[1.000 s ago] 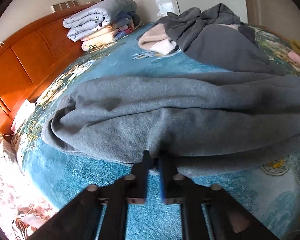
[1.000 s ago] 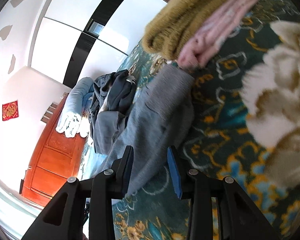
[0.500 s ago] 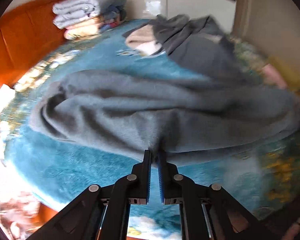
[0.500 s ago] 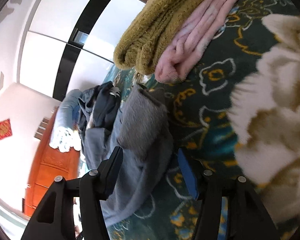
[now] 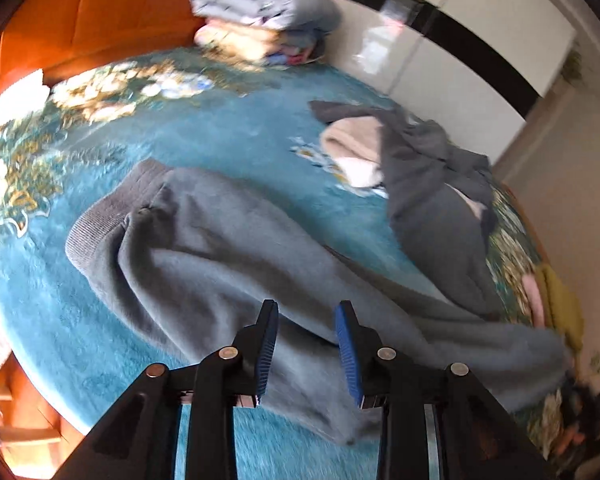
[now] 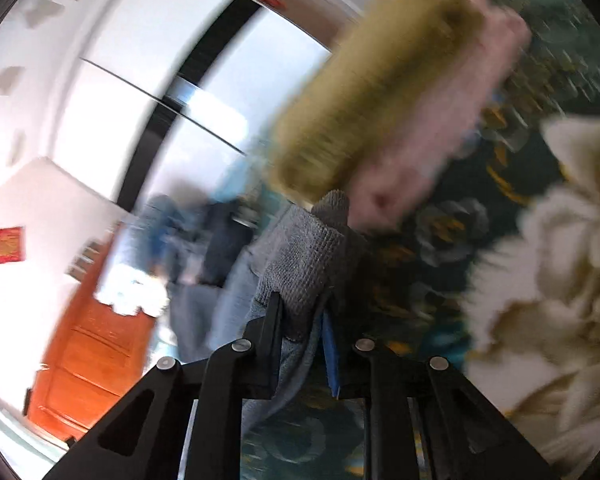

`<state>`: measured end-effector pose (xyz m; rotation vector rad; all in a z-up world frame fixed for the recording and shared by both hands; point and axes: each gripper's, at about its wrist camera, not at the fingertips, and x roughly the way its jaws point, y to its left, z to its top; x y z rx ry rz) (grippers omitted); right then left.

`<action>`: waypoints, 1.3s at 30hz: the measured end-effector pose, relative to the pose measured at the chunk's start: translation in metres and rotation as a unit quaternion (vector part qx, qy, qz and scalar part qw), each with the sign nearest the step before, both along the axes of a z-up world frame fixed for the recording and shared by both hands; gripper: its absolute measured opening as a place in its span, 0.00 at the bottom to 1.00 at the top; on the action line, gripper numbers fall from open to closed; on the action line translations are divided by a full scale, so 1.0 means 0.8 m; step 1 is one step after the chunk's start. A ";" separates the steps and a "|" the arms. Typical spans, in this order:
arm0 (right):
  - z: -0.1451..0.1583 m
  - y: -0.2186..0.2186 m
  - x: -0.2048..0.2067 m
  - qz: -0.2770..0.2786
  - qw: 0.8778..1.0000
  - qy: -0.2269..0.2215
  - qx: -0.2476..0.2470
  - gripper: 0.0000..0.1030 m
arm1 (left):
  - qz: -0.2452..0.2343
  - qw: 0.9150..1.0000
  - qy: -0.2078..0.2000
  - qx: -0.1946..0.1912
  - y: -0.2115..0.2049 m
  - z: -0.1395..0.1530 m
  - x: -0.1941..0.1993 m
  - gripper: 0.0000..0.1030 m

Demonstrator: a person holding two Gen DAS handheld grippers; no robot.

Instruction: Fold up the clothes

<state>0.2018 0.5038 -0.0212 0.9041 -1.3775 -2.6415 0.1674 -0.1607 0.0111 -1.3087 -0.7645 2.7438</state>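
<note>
The grey sweatpants (image 5: 228,264) lie stretched across the blue floral bedspread (image 5: 204,136), their ribbed cuff (image 5: 96,224) toward the left and the rest running off to the right, near the left gripper (image 5: 306,344). That gripper's jaws stand apart with nothing between them, hovering just over the grey cloth.

Only the right wrist view shows the other end of the garment: a ribbed grey edge (image 6: 304,264) sits between the blue-padded jaws of the right gripper (image 6: 300,344), which are drawn in against the fabric and pinching it.

Farther off in the left view, a heap of dark grey clothes (image 5: 432,196) with a beige piece (image 5: 352,144) lies at the far right of the bed, well apart from the sweatpants. A stack of folded blankets (image 5: 260,12) rests against the orange wooden headboard (image 5: 80,20) at the far left.

The right view, heavily blurred, shows a mustard-yellow folded knit (image 6: 372,92) and a pink one (image 6: 440,128) just beyond the gripped edge; the left view shows them only as a small sliver at the right margin.
</note>
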 end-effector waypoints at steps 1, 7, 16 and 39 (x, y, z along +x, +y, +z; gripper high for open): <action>-0.013 0.002 -0.003 0.001 1.000 -0.020 -0.007 0.18 | 0.007 1.000 -0.007 0.011 -0.007 -0.005 -0.009 0.32; -0.014 0.012 0.015 -0.022 0.998 -0.053 0.020 0.33 | 0.047 0.995 -0.043 0.072 -0.041 -0.032 -0.068 0.42; 0.098 -0.121 -0.038 0.150 0.960 -0.006 0.236 0.36 | 0.075 0.991 -0.085 0.072 -0.025 -0.049 -0.142 0.44; -0.015 -0.431 -0.165 0.512 0.783 -0.039 0.352 0.03 | 0.107 0.992 -0.044 0.043 -0.019 -0.069 -0.102 0.05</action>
